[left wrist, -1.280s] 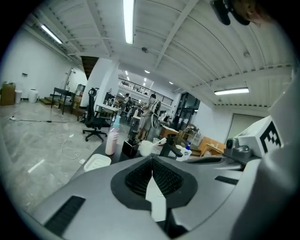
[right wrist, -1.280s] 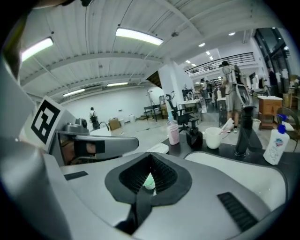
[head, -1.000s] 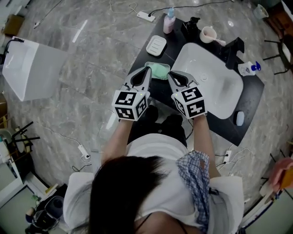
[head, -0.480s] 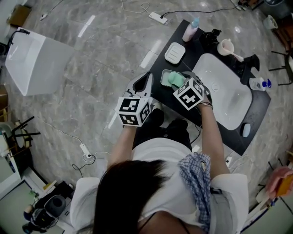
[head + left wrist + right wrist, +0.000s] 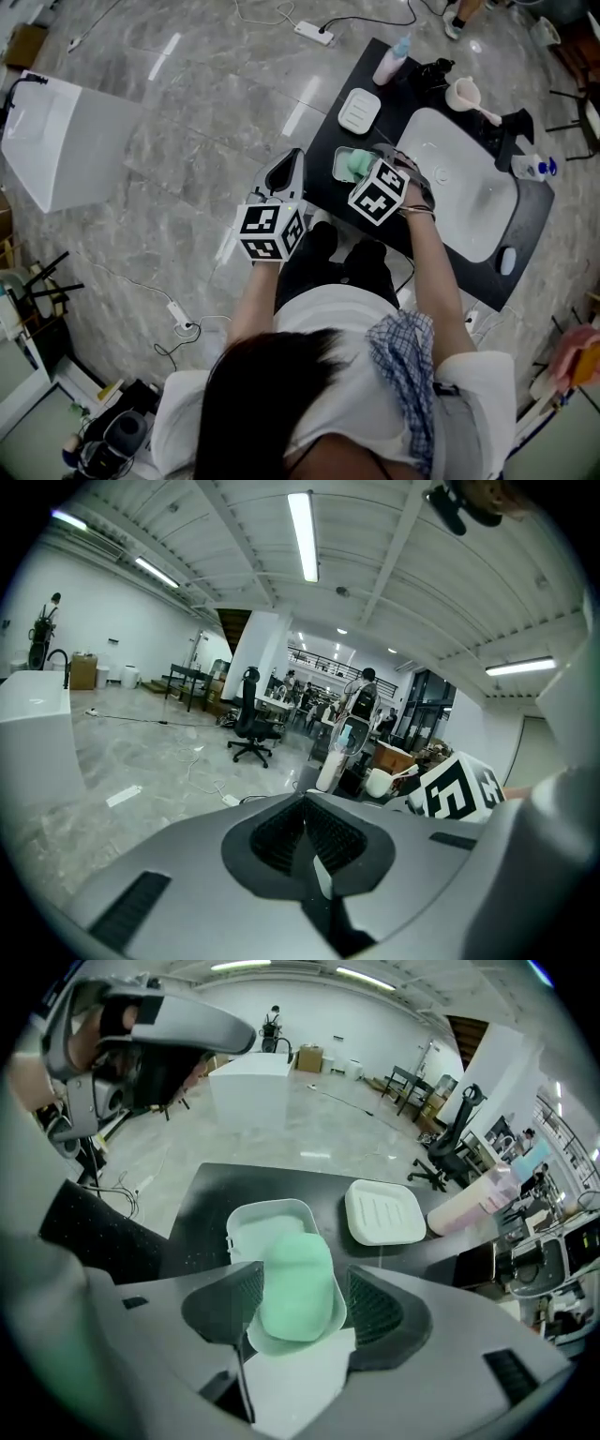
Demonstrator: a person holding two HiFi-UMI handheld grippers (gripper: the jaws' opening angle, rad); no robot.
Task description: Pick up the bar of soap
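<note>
Soap bar (image 5: 292,1274) lies in its dish (image 5: 255,1227) on the black surface (image 5: 401,96). Left gripper (image 5: 291,164), jaws closed and empty, hangs left of the dish. Right gripper (image 5: 305,1309) points down over the dish, jaws just been opening, now wide, straddling the bar across its short width, no contact yet; nearer one.

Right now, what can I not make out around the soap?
Right gripper view: the right tool, jaws just opened wider around the soap, covers part of the soap box's rim.
Head view: its marker cube hides the jaws and part of the soap.
Left gripper view: no soap visible.
</note>
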